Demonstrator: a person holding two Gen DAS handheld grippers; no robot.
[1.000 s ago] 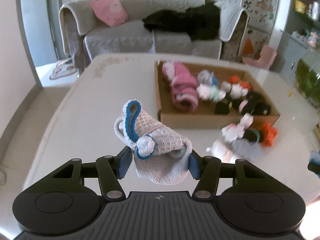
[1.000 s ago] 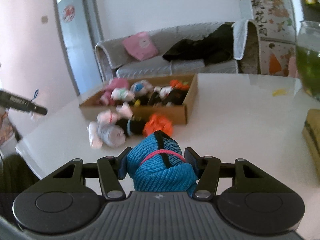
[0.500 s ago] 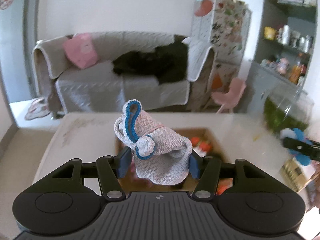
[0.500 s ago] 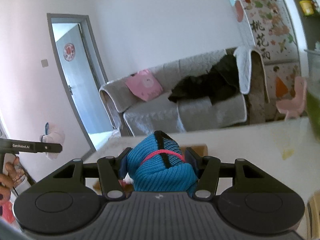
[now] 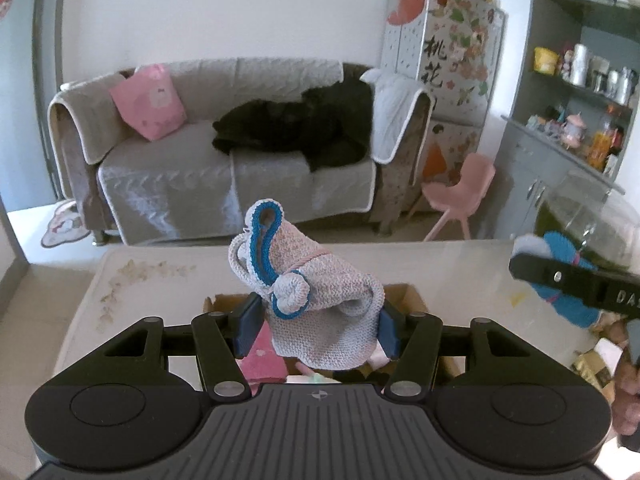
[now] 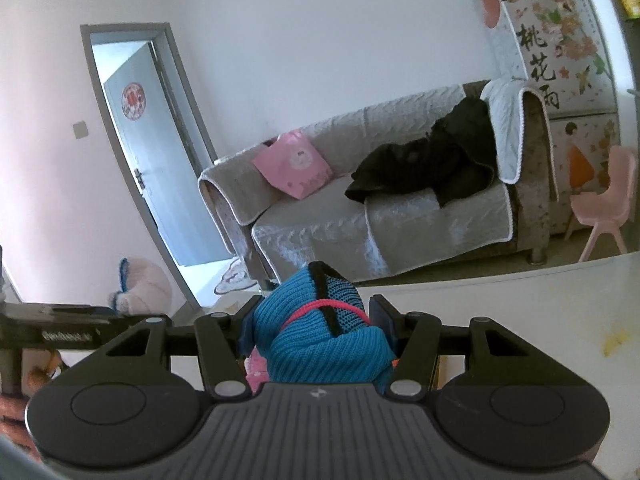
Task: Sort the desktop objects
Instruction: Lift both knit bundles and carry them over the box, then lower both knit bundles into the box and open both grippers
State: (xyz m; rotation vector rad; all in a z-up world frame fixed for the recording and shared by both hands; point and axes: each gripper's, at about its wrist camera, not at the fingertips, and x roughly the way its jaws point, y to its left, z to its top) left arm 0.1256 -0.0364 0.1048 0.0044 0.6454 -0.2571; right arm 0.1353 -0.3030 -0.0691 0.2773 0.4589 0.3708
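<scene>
My left gripper [image 5: 318, 326] is shut on a rolled grey knitted sock bundle with blue trim [image 5: 312, 296], held up above the cardboard box [image 5: 408, 294], whose rim shows just behind the fingers. A pink knitted item [image 5: 262, 354] lies in the box below. My right gripper [image 6: 316, 330] is shut on a bright blue knitted sock bundle with a pink cord [image 6: 324, 340]. In the left wrist view the right gripper [image 5: 576, 284] appears at the right edge with the blue bundle [image 5: 560, 244]. The right wrist view shows the left gripper [image 6: 68, 332] at the left edge with the grey bundle [image 6: 140, 286].
The white table [image 5: 160, 280] stretches ahead, and a glass tank of green water [image 5: 592, 224] stands at its right. Beyond it are a grey sofa [image 5: 224, 152], a small pink chair [image 5: 460, 196] and shelves. A person's hand [image 5: 626, 384] shows at the right edge.
Both grippers have risen with their sock bundles still held. The box and the loose items on the table have dropped below the fingers, and the sofa now fills the views.
</scene>
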